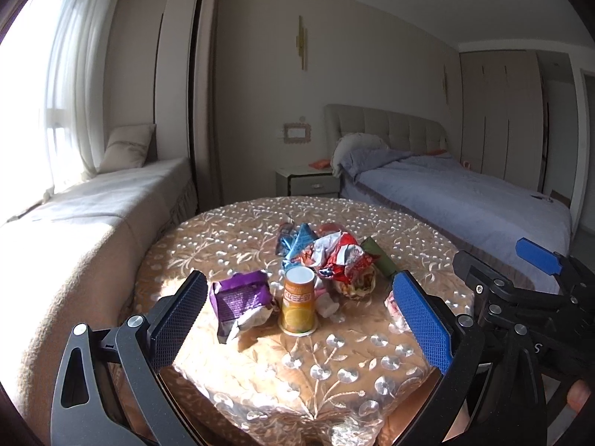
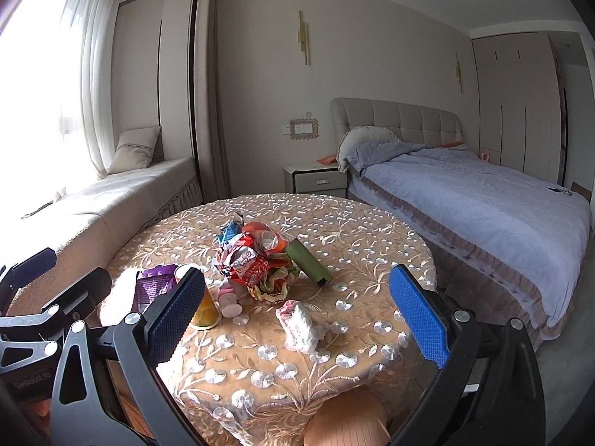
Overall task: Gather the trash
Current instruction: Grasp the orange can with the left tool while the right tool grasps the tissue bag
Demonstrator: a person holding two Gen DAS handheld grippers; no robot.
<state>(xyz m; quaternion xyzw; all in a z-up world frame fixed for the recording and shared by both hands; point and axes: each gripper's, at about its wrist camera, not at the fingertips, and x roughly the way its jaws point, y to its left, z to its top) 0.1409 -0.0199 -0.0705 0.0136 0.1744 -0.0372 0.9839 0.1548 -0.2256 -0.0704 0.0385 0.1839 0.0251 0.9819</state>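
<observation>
Both claws, left (image 1: pixel 299 329) and right (image 2: pixel 297 314), hover wide and empty short of the trash pile (image 2: pixel 256 256) mid-bench (image 2: pixel 372 230), and a careless reach beside that pile could topple the upright orange cup (image 1: pixel 297 304).

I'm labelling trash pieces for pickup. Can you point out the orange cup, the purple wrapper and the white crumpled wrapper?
orange cup (image 1: pixel 297 303): left wrist view, on its printed side wall.
purple wrapper (image 1: pixel 241 294): left wrist view, on its purple front face.
white crumpled wrapper (image 2: pixel 302 325): right wrist view, on its white middle.
</observation>
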